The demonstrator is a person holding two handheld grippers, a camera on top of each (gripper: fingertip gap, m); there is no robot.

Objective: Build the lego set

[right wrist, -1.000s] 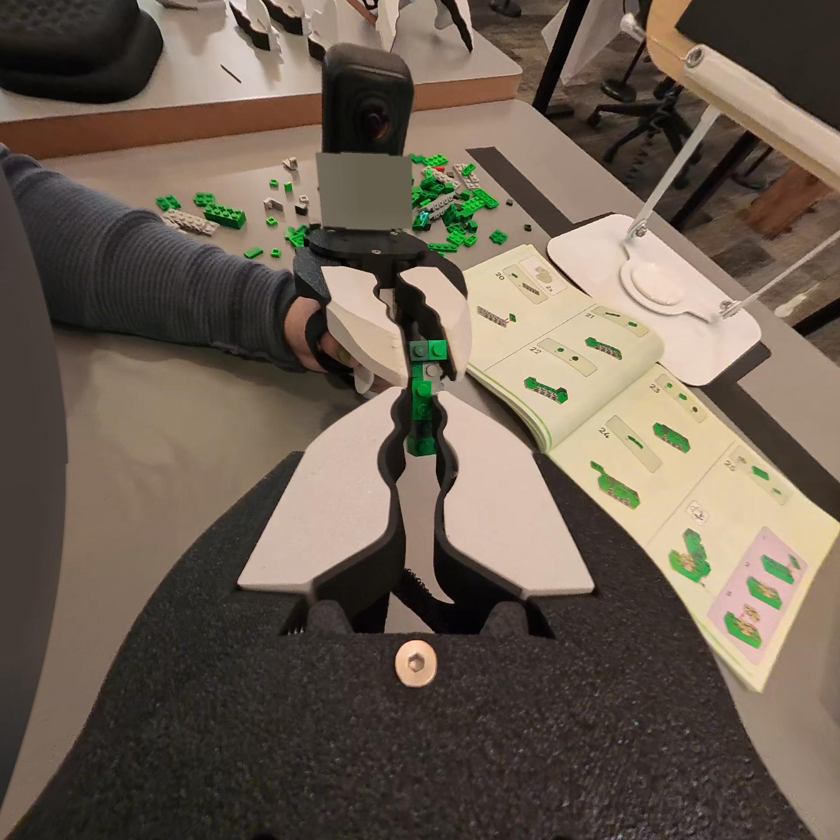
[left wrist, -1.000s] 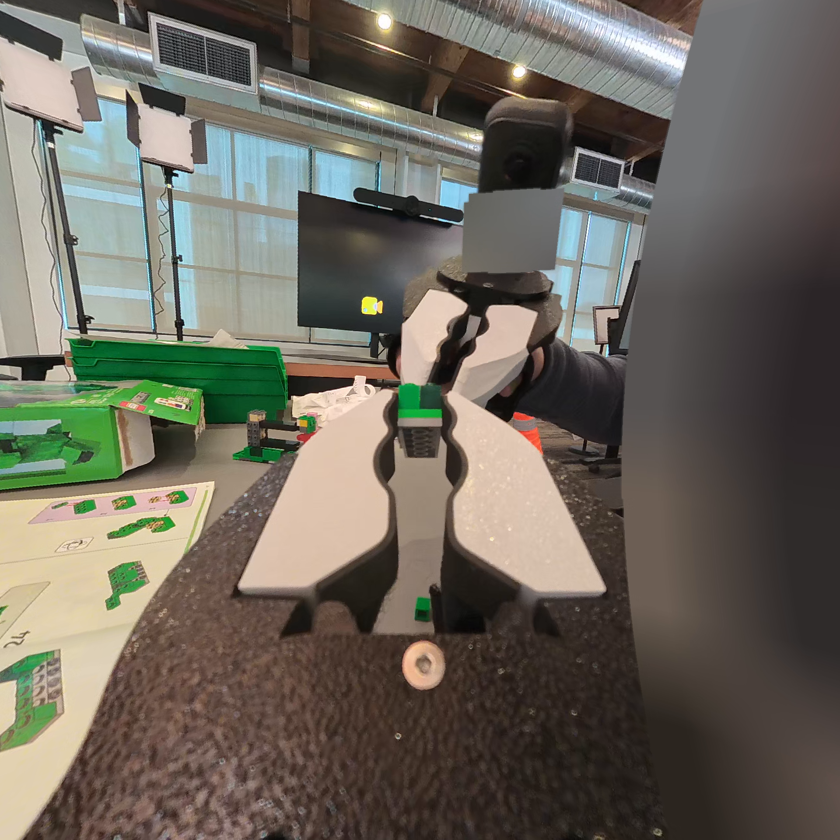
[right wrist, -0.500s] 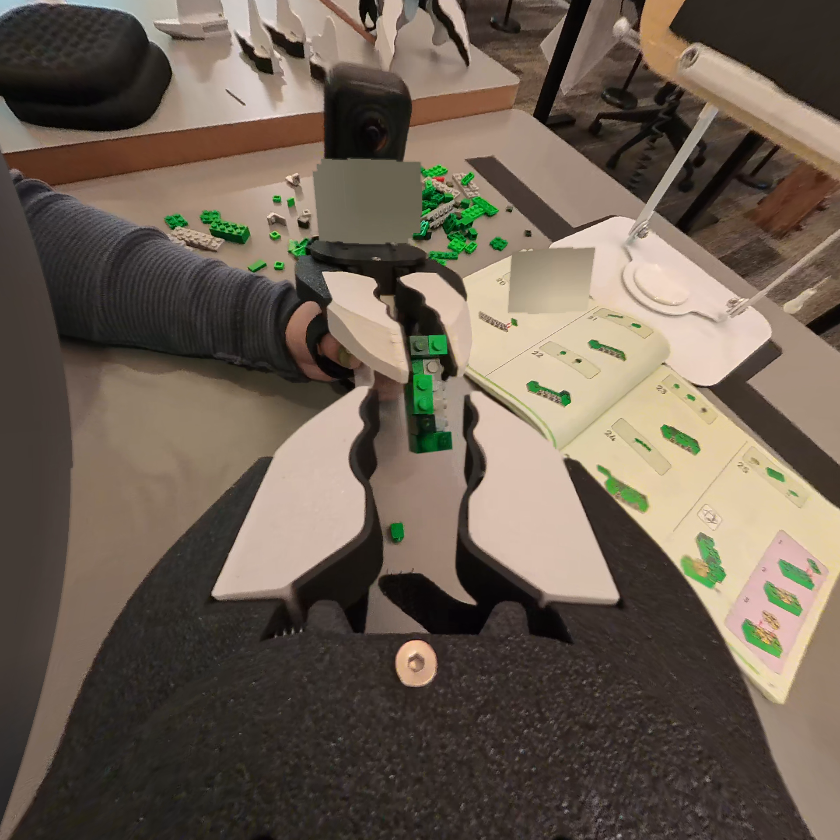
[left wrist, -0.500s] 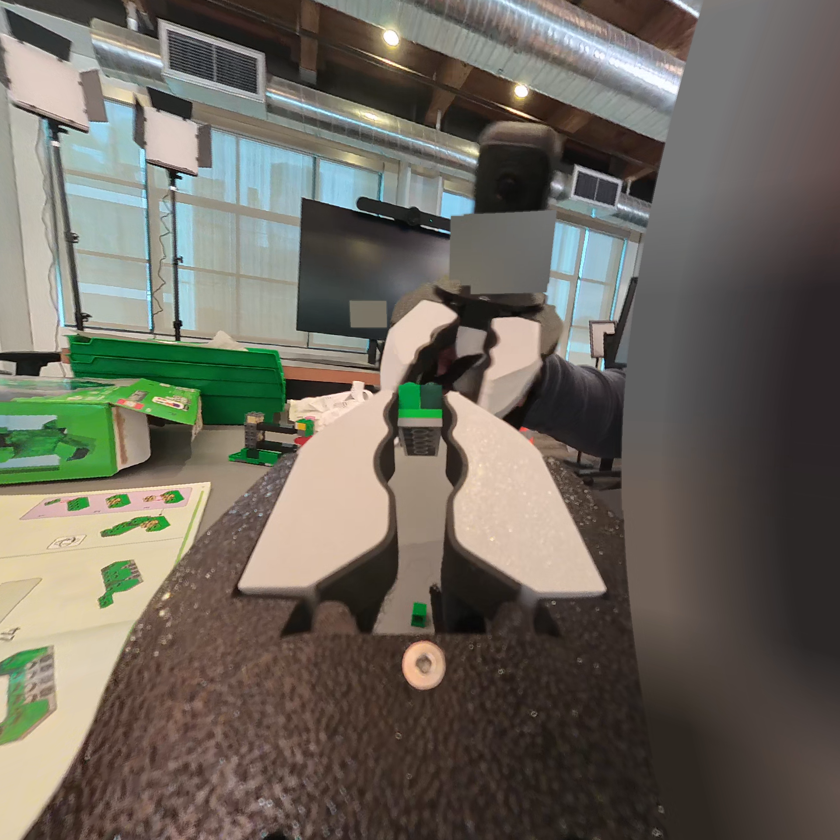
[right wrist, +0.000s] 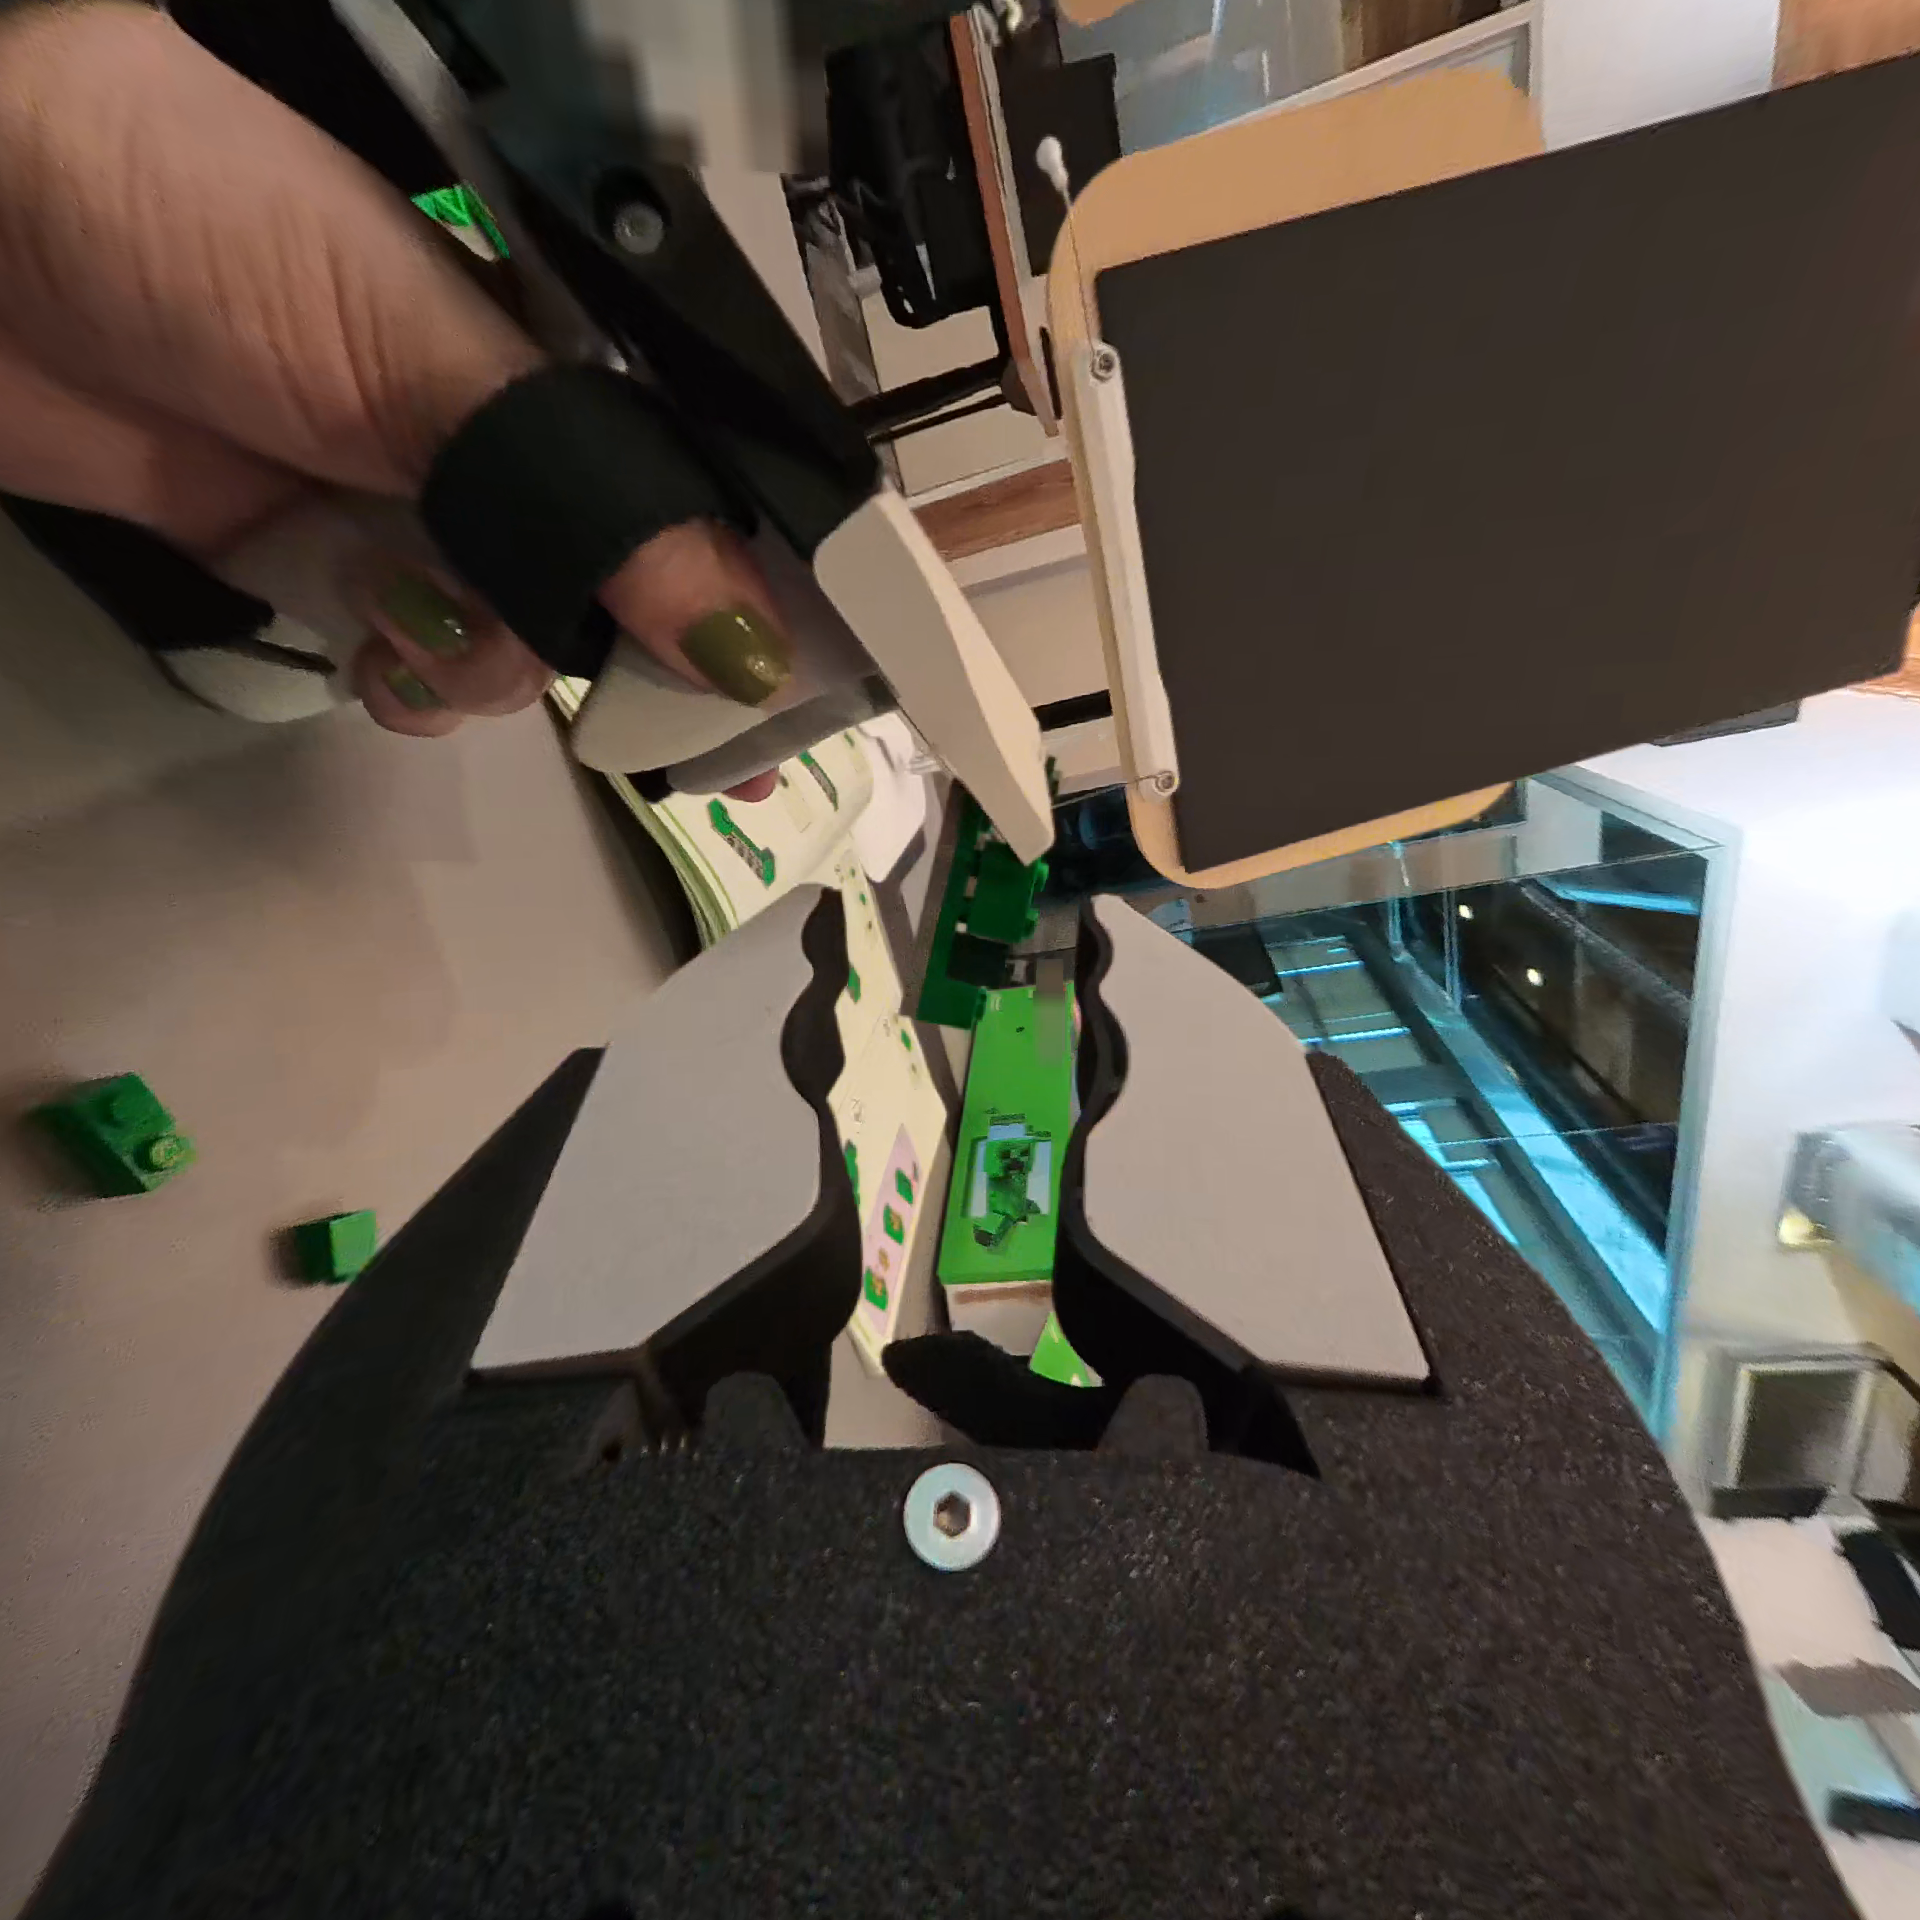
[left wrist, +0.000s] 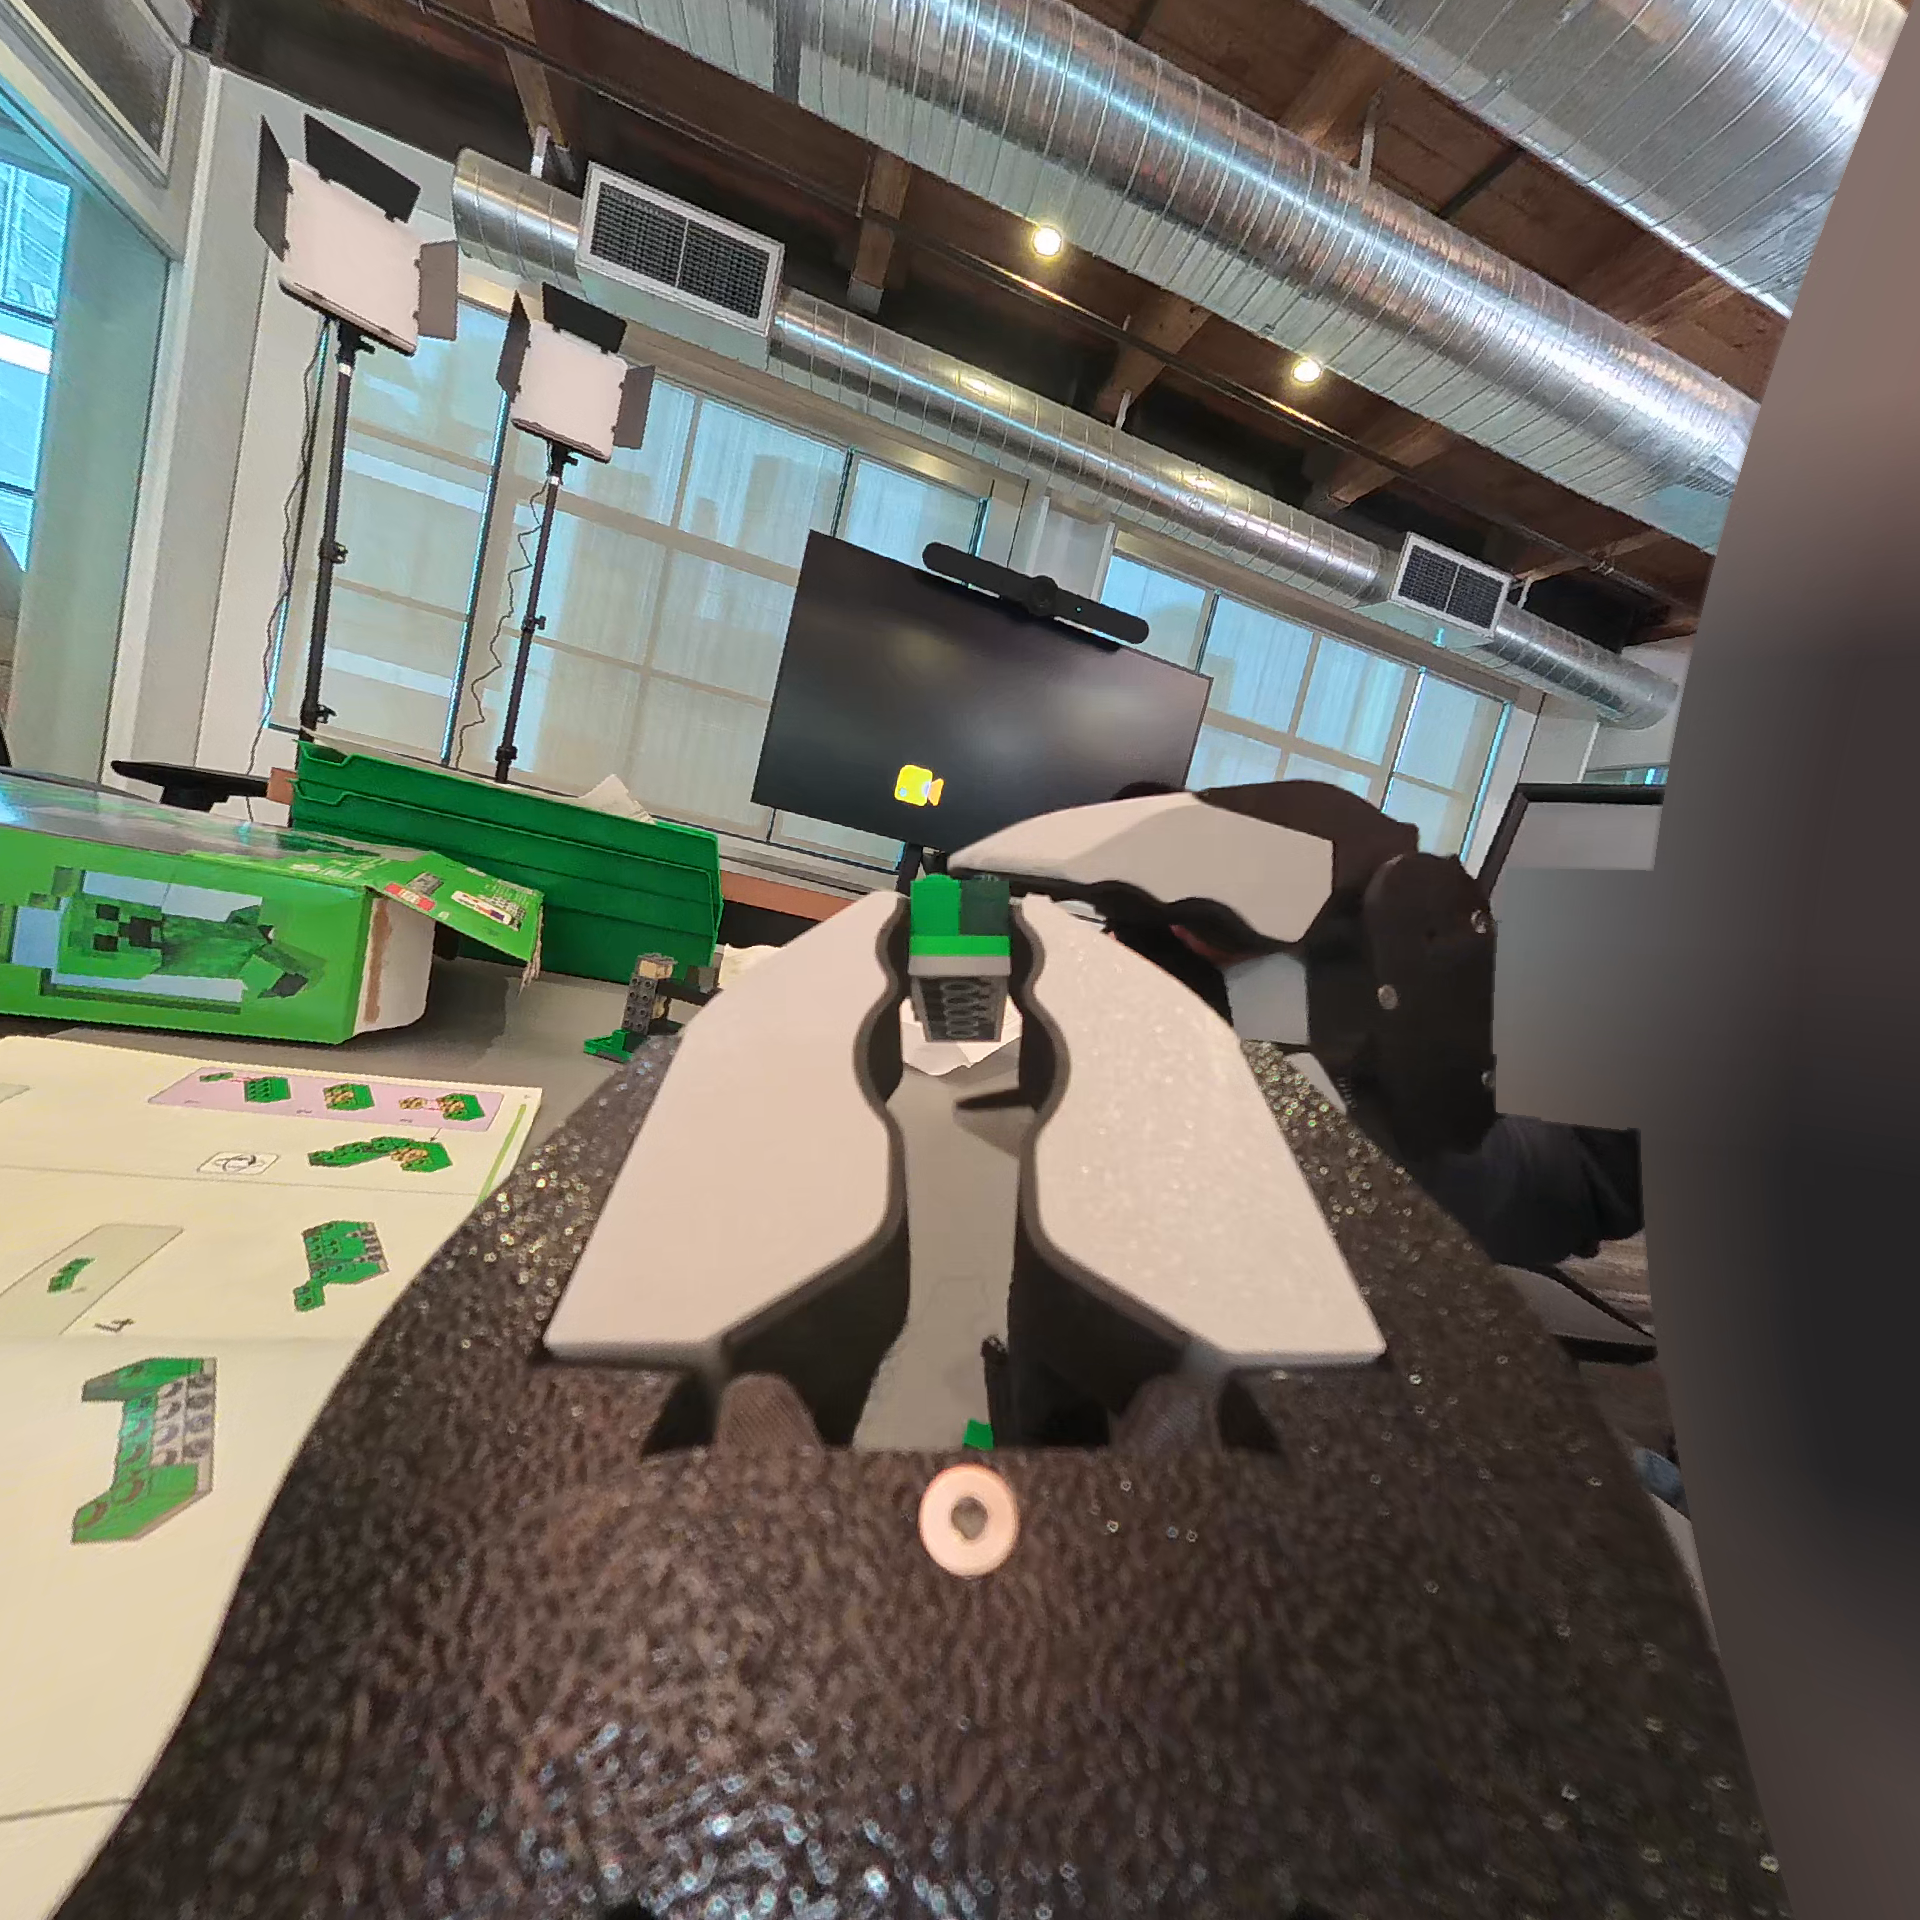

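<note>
My left gripper (left wrist: 961, 914) is shut on a small green and grey lego assembly (left wrist: 961, 997) and holds it up above the table. My right gripper (right wrist: 961, 914) is open and rolled onto its side. The assembly (right wrist: 987, 914) sits in the gap between its tips, and I see no contact. In the left wrist view the right gripper comes in from the right, with its upper finger (left wrist: 1122, 852) just over the top of the assembly. In the right wrist view a hand holds the left gripper, whose finger (right wrist: 935, 675) reaches down to the assembly.
The open instruction booklet (left wrist: 208, 1195) lies at the left, with the green lego box (left wrist: 187, 935) and green bins (left wrist: 499, 842) behind it. A small partial build (left wrist: 649, 1003) stands on the table. Two loose green bricks (right wrist: 114, 1132) (right wrist: 332, 1247) lie nearby. A dark panel (right wrist: 1507, 447) hangs close.
My right gripper opened and let go of the assembly, then rolled onto its side. My left gripper kept its hold and tilted upward.
</note>
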